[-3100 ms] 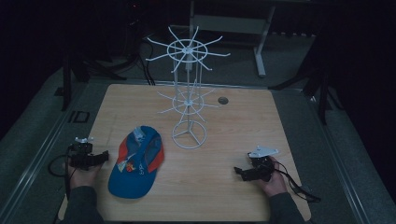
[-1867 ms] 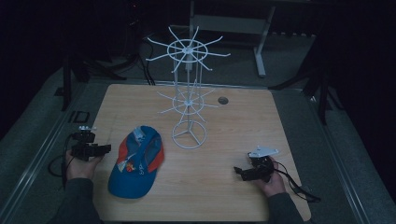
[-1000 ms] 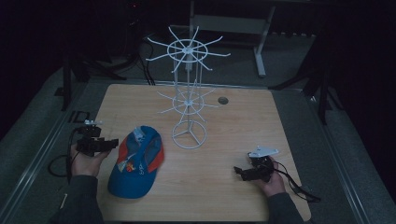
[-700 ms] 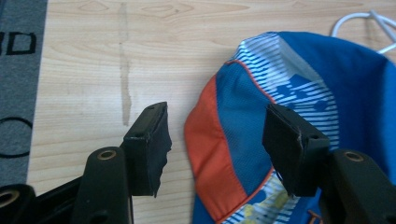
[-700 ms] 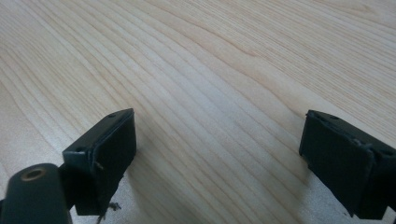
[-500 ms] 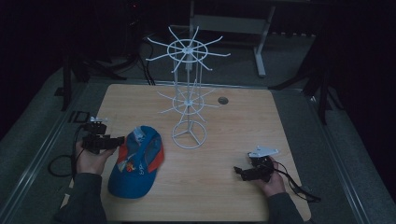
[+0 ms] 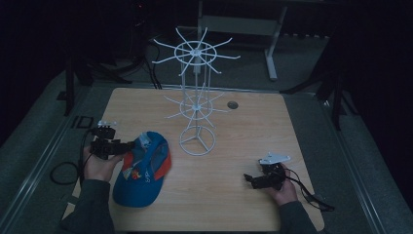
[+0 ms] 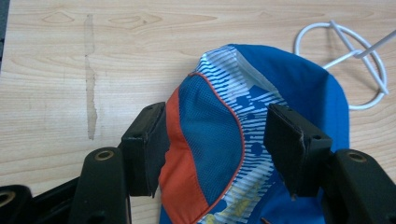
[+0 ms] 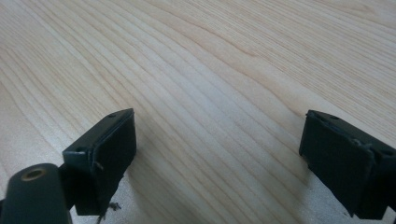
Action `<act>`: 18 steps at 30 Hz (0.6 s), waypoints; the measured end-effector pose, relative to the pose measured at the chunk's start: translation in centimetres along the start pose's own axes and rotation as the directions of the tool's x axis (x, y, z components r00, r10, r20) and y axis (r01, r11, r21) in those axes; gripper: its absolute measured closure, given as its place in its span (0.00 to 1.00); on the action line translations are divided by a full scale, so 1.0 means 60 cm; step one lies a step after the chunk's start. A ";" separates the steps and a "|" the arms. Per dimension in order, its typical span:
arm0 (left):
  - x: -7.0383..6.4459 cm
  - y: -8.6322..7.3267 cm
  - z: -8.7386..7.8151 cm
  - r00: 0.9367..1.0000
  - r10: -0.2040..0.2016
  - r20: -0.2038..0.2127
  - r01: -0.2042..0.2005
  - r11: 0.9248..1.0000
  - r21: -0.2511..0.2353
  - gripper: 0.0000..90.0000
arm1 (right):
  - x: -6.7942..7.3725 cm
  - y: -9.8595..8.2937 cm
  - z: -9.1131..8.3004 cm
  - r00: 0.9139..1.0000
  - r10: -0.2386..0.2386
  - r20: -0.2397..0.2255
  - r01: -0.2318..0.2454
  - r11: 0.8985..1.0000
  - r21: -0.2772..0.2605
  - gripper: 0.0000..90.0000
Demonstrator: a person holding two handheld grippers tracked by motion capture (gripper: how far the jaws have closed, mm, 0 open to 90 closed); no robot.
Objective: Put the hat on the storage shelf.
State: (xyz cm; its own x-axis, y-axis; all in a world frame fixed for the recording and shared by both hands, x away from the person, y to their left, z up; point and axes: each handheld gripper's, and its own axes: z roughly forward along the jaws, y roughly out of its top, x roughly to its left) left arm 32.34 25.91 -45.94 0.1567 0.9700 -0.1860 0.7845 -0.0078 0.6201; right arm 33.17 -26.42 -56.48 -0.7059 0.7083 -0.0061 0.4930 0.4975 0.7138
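On the wooden counter (image 7: 292,126) I see my left gripper (image 8: 215,140) with fingers apart astride the blue cap (image 7: 143,165), beside the white wire rack (image 7: 196,105); my right gripper (image 9: 219,158) rests spread.

From above our side we looked down over the whole table (image 7: 234,204). Our left gripper camera hung close over the cap (image 8: 280,93), also seen from above; our right skimmed bare wood.
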 end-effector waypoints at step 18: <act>-0.026 -0.001 0.000 0.997 0.021 0.077 -0.019 1.000 -0.025 0.44 | 0.000 0.000 0.000 1.000 0.001 0.000 -0.001 1.000 -0.001 0.12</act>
State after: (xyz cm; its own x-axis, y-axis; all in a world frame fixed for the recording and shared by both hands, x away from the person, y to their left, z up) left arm 32.04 24.40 -45.70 0.2192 0.9479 -0.2312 0.7662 -0.0205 0.6422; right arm 33.16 -26.41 -56.48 -0.7051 0.7091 -0.0052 0.4936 0.4961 0.7143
